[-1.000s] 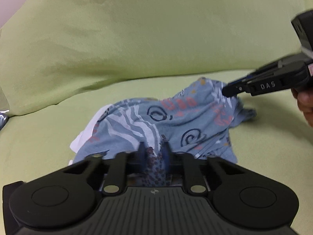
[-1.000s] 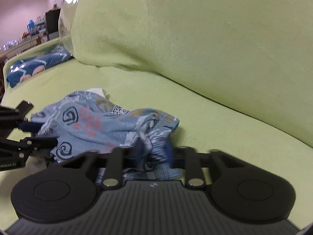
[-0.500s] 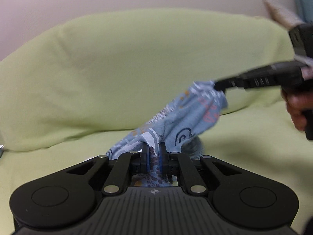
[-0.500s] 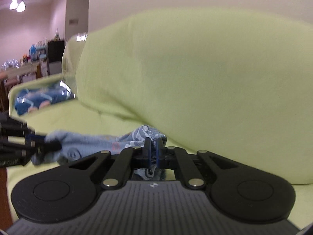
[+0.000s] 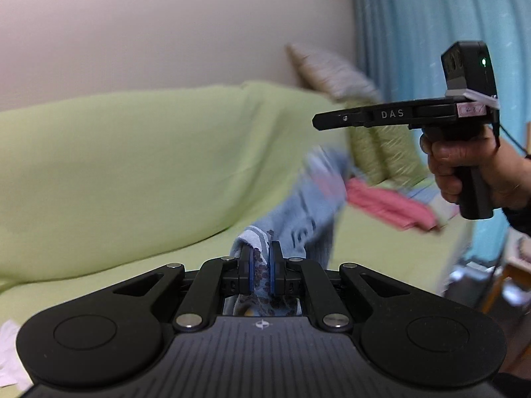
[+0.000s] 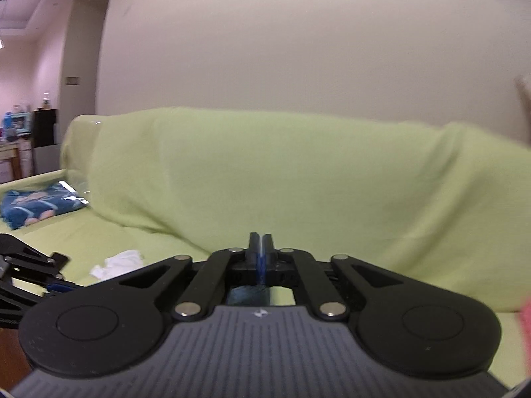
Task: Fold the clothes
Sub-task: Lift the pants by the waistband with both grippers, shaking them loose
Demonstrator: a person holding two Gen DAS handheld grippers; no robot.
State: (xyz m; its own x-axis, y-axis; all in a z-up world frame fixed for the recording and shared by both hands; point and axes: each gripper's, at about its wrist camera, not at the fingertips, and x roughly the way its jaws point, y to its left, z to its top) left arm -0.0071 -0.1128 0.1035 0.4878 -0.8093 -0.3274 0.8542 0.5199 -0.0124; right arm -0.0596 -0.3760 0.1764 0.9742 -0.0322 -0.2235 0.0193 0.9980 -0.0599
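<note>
Lifting a patterned blue garment (image 5: 308,205) above the green sofa (image 5: 132,165).
Left tongs (image 5: 260,267) clamp one end; it stretches right toward the right tongs (image 6: 260,248), pressed together, grip unclear.

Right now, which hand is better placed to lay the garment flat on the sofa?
Left. The left gripper has its jaws clamped on the blue patterned garment above the sofa seat; the right gripper sits higher, jaws shut, no cloth visible between them.
</note>
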